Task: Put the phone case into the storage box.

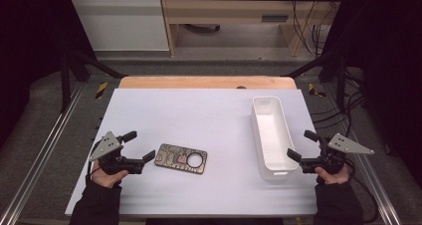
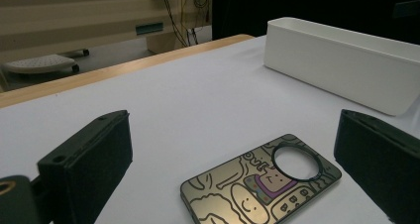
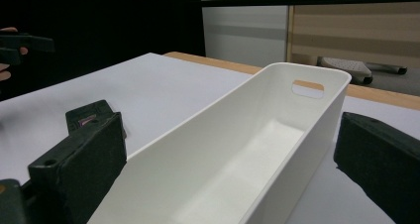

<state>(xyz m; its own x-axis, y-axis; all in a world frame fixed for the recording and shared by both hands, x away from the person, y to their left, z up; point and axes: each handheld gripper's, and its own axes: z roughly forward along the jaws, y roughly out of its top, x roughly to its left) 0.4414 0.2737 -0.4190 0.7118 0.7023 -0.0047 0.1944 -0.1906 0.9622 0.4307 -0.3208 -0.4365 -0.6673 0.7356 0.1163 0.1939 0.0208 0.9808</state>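
A phone case (image 1: 180,158) with a cartoon print and a round camera hole lies flat on the white table, left of centre. In the left gripper view the phone case (image 2: 262,184) sits just ahead, between the two jaws. My left gripper (image 1: 141,146) is open right beside the case's left end, not touching it. A long white bin (image 1: 271,135), with nothing in it, stands at the right. My right gripper (image 1: 301,144) is open at the bin's near right corner, and the bin (image 3: 237,149) runs away between its jaws.
The white table top (image 1: 199,110) ends in a wooden strip (image 1: 206,82) at the far edge. Metal frame rails (image 1: 45,145) run along both sides. The bin (image 2: 341,65) lies beyond the case in the left gripper view.
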